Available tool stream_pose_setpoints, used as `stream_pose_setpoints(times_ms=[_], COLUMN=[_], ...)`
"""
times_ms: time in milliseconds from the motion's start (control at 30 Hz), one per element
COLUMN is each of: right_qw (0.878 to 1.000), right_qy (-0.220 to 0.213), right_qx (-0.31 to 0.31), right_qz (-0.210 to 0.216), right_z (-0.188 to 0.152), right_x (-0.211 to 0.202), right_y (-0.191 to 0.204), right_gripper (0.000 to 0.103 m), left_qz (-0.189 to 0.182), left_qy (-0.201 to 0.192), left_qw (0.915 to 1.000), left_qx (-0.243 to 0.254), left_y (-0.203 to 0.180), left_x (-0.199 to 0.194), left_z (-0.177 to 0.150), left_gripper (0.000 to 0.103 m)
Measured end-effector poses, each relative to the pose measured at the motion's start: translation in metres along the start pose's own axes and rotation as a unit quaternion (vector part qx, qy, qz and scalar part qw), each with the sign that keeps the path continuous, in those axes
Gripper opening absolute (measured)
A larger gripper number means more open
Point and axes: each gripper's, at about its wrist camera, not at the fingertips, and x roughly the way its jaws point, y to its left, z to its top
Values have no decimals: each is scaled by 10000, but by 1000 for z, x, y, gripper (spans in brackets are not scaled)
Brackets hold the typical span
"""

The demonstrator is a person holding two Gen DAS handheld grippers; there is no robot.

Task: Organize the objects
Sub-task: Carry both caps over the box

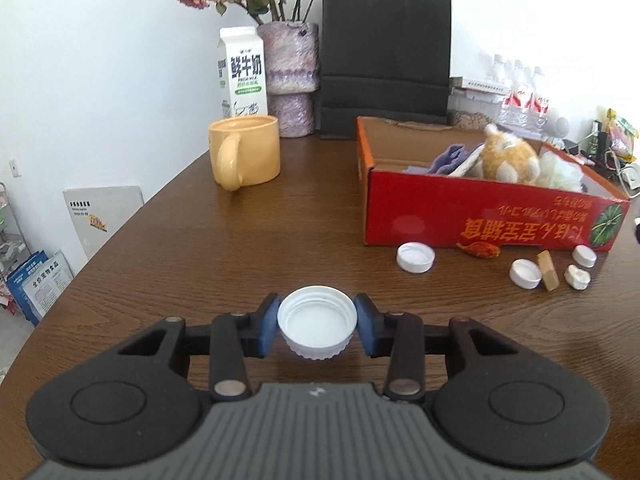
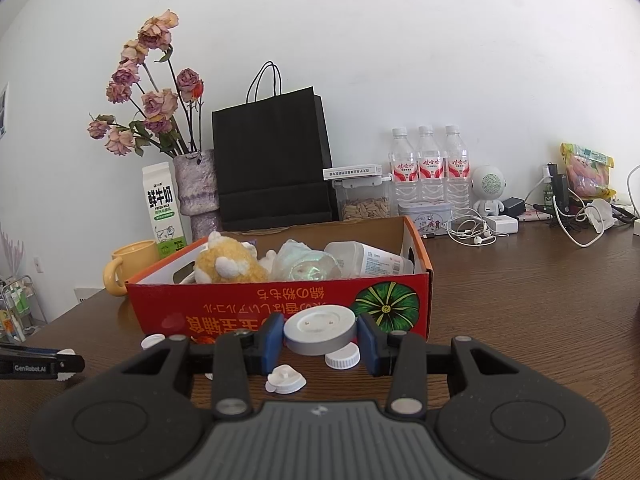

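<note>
Small lids gathered for the red box [image 2: 280, 304]

Left gripper [image 1: 317, 326] fingers clamp a white cap [image 1: 317, 320] open-side up; right gripper [image 2: 320, 338] fingers pinch a grey-rimmed disc [image 2: 320, 330], box just ahead.

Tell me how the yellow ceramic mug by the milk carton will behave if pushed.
The yellow ceramic mug looks thick-walled and squat, so probably heavy and likely to slide on the brown wooden table rather than tip. Its handle faces outward; a push there may spin it.
</note>
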Motion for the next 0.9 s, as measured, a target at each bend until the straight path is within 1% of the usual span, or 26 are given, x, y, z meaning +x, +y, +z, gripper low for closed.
stream_pose_setpoints(times_ms=[200, 367, 467, 667, 767, 900], right_qw=[9998, 9987, 9981, 9977, 9978, 9982], right_qy=[-125, -377, -493, -599, -600, -539], right_qx=[-159, -334, -358, -311, -288, -238], right_qz=[35, 86, 82, 70, 66, 101], right_z=[4, 25, 41, 70, 77, 77], right_x=[0, 7, 19, 57, 78, 107], right_y=[7, 16, 19, 26, 28, 28], right_gripper=[39, 39, 39, 39, 39, 39], left_qz=[-418, -755, -892, -964, -970, -947], left_qy=[-649, -1012, -1136, -1313, -1337, -1325], left_qw=[9969, 9919, 9895, 9866, 9862, 9863], left_qx=[148, 133, 90, -71, -152, -261], left_y=[-32, -61, -77, -99, -106, -112], left_x=[-29, -31, -26, -4, 11, 34], left_z=[28, 58, 73, 103, 113, 123], left_gripper=[41, 41, 41, 41, 41, 41])
